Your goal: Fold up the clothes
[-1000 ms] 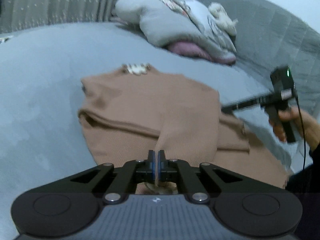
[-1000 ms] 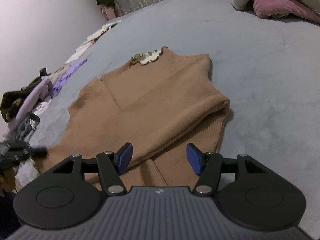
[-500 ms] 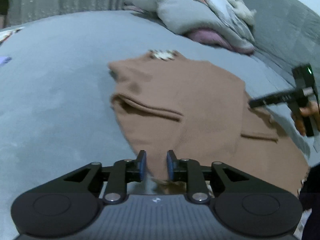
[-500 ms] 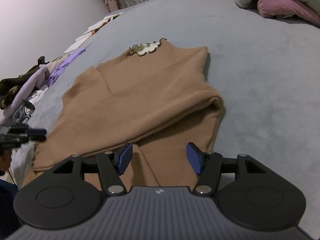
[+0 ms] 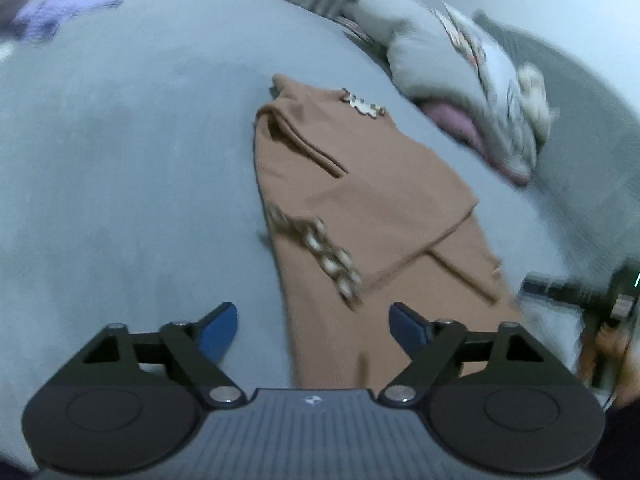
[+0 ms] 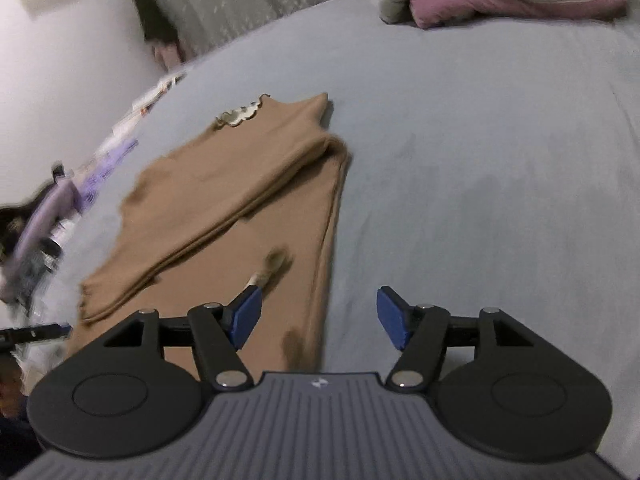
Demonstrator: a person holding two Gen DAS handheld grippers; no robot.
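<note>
On the bed (image 5: 120, 160), the left gripper (image 5: 314, 326) has just opened above the sweater (image 5: 360, 184).

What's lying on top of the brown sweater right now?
On the brown sweater only its own folded-over sleeves lie, one cuff with pale scalloped trim. Nothing else rests on it. Whatever sits under the folded layers, and the grey bedspread beneath, is covered.

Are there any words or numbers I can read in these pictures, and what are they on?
No words or numbers can be read anywhere.
Small white logo mark, not letters, on the grey body behind the left tool.
The same mark on the grey body behind the right tool.
Pattern on the pile of bedding: too blurred to read.
Papers at the edge of the bed: too blurred to read.
The brown sweater shows no text.
</note>
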